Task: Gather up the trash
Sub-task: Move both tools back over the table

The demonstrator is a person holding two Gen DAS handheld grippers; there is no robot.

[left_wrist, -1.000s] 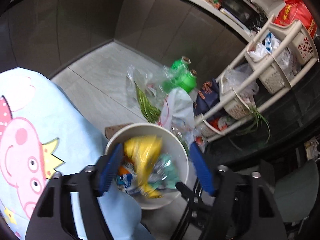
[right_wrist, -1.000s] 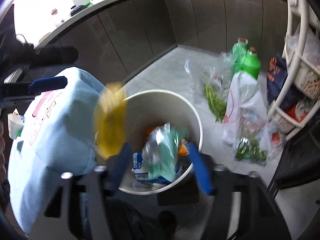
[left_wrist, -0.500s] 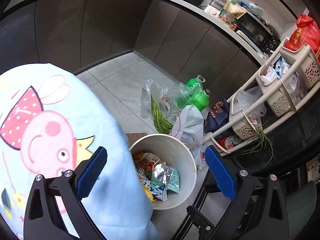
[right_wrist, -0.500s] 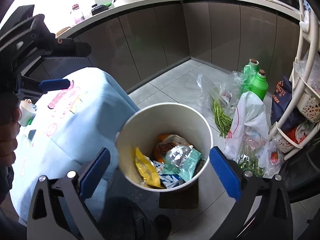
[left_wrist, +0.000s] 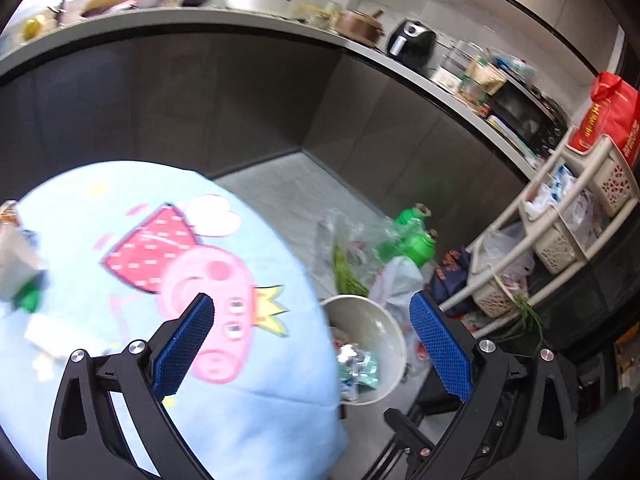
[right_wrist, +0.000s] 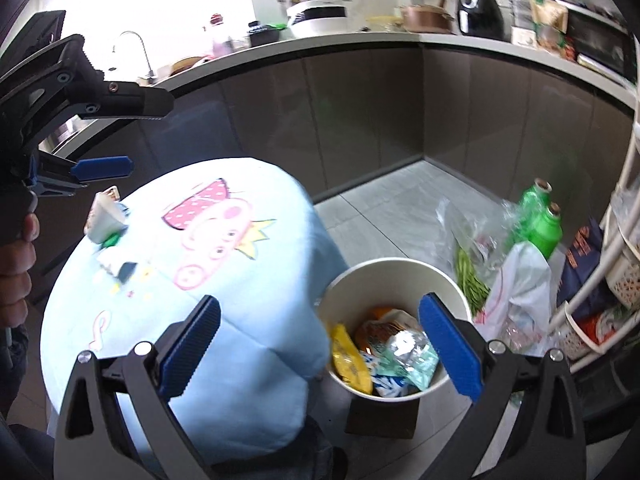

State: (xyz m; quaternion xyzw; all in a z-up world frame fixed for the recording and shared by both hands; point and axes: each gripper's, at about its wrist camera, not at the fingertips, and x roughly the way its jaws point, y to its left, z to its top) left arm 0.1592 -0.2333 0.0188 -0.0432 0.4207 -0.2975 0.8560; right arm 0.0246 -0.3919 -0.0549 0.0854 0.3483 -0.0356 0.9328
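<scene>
A white round bin (right_wrist: 396,276) stands on the floor by the table; it also shows in the left wrist view (left_wrist: 376,320). It holds a yellow wrapper (right_wrist: 350,360), a silver-green packet (right_wrist: 408,354) and other wrappers. On the light blue cartoon tablecloth (right_wrist: 208,280) lie a white paper cup (right_wrist: 105,222), a green scrap and white scraps (right_wrist: 116,262). My left gripper (left_wrist: 312,344) is open and empty above the table edge. My right gripper (right_wrist: 320,352) is open and empty above the bin's near side.
Green bottles (right_wrist: 540,220), a clear bag of green vegetables (right_wrist: 468,268) and a white plastic bag (right_wrist: 516,300) lie on the floor beyond the bin. A white basket rack (left_wrist: 560,232) stands at the right. Dark cabinets under a cluttered counter (right_wrist: 360,40) close the back.
The yellow wrapper dropped from the left gripper into the bin. Both grippers opened wide and rose back; the left one swung left over the tablecloth.
</scene>
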